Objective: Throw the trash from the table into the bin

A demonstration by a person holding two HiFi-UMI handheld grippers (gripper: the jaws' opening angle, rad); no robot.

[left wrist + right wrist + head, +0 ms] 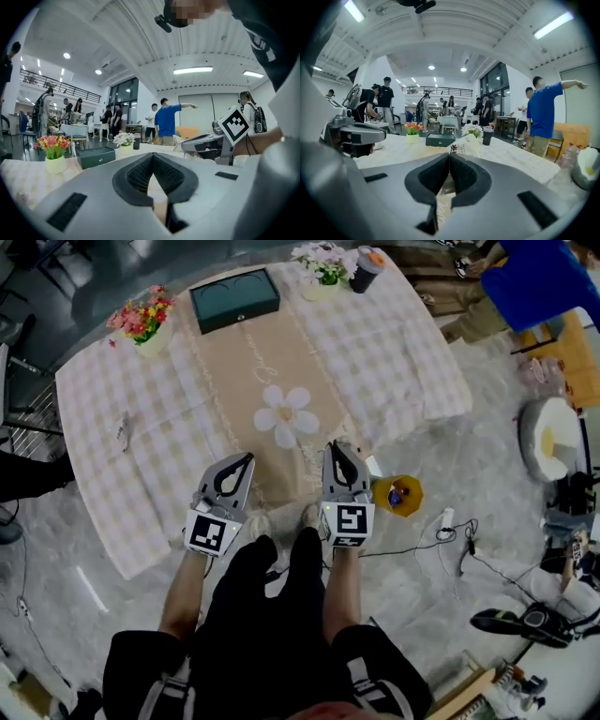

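Observation:
My right gripper (336, 448) hovers at the near edge of the checkered table (122, 474). It is shut on a crumpled white printed wrapper (462, 148), which sticks out past the jaw tips (450, 155); a bit of it shows white beside the gripper (373, 465). My left gripper (246, 458) is level with it to the left, jaws shut with nothing between them (152, 155). A yellow bin (398, 495) stands on the floor just right of the right gripper, with something dark inside. A small scrap (123, 430) lies on the table's left side.
On the table's far side stand a dark green box (234, 299), two flower pots (143, 322) (323, 266) and a dark cup (366, 270). A person in blue (539, 277) stands at the upper right. Cables (450, 535) and gear lie on the floor to the right.

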